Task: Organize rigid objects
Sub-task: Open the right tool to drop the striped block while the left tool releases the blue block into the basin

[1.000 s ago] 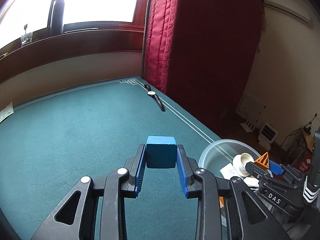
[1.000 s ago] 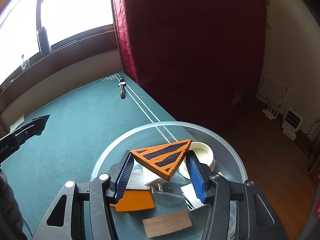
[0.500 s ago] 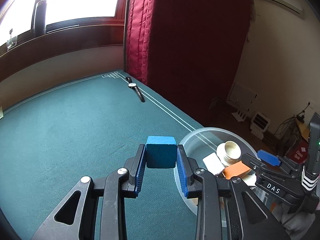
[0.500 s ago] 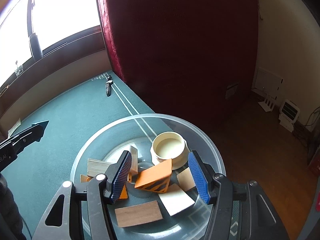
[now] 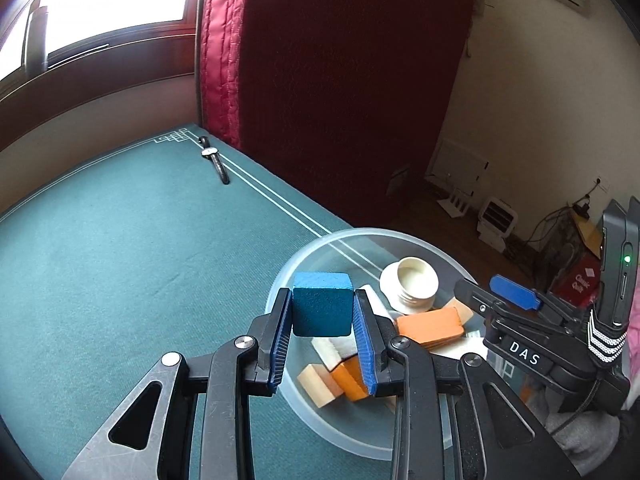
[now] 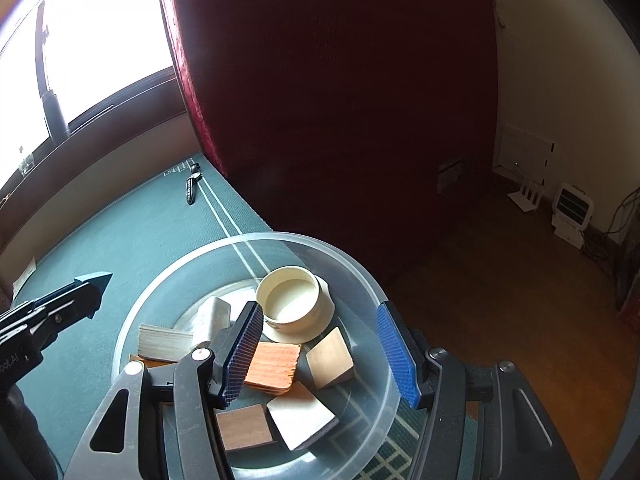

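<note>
Left gripper [image 5: 322, 332] clamped on blue cube [image 5: 322, 309], held over near rim of clear bowl [image 5: 420, 236] on the desk, probably for dropping in with the blocks; right gripper [image 6: 320, 350] spread apart, empty, above bowl.

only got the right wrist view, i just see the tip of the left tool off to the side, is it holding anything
Observer: Yes. The left tool is shut on a blue cube, one pad on each side.
Operator: where is that cube relative to the bowl
Observer: In the left wrist view it lines up with the left rim of the clear bowl, held up above the wooden blocks inside.
Operator: anything on my own tool i can't see from here
Observer: A small green light is lit on the housing behind the right tool.
</note>
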